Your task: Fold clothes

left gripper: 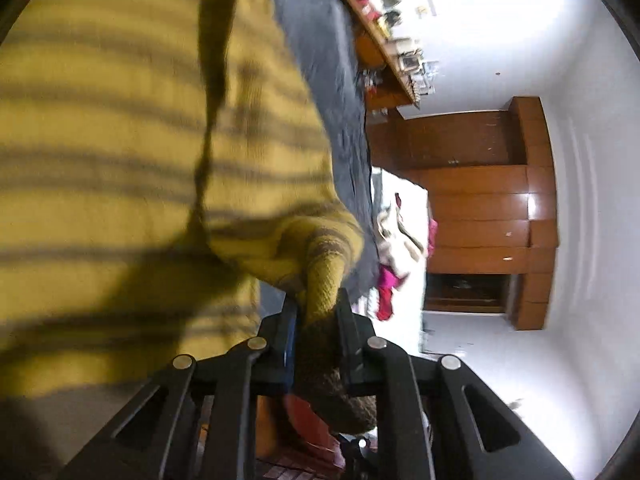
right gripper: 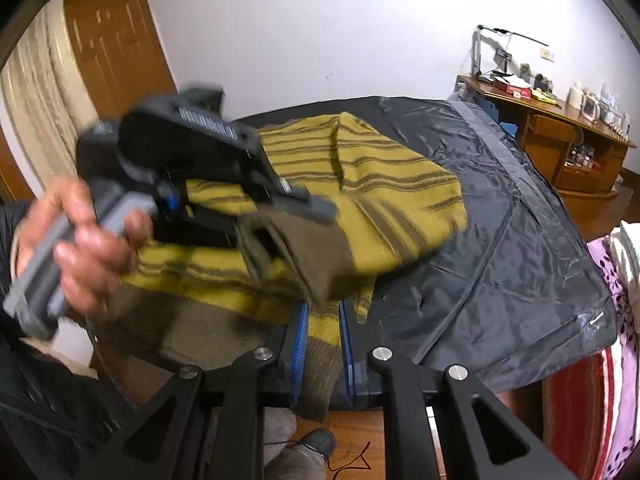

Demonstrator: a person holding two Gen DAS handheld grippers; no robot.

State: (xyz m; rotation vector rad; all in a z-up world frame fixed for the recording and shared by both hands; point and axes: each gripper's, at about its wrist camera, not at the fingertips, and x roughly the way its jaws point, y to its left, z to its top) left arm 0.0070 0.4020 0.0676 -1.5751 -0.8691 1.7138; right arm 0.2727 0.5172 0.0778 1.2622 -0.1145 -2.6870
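Note:
A mustard-yellow sweater with brown stripes (right gripper: 384, 184) lies on a dark grey sheet (right gripper: 500, 240) over a table. My right gripper (right gripper: 323, 312) is shut on the sweater's brown-edged hem at the near edge. My left gripper (left gripper: 318, 300) is shut on a brown-cuffed sleeve of the sweater (left gripper: 120, 120) and holds it up. In the right wrist view the left gripper (right gripper: 276, 220) appears over the sweater, held in a hand (right gripper: 88, 240), with the brown cuff (right gripper: 304, 252) in its jaws.
A wooden desk (right gripper: 560, 120) with clutter stands at the back right. A wooden door (right gripper: 116, 48) and a curtain (right gripper: 36, 108) are at the left. A bed with patterned bedding (right gripper: 612, 300) is at the right. A wooden wardrobe (left gripper: 480, 208) shows in the left wrist view.

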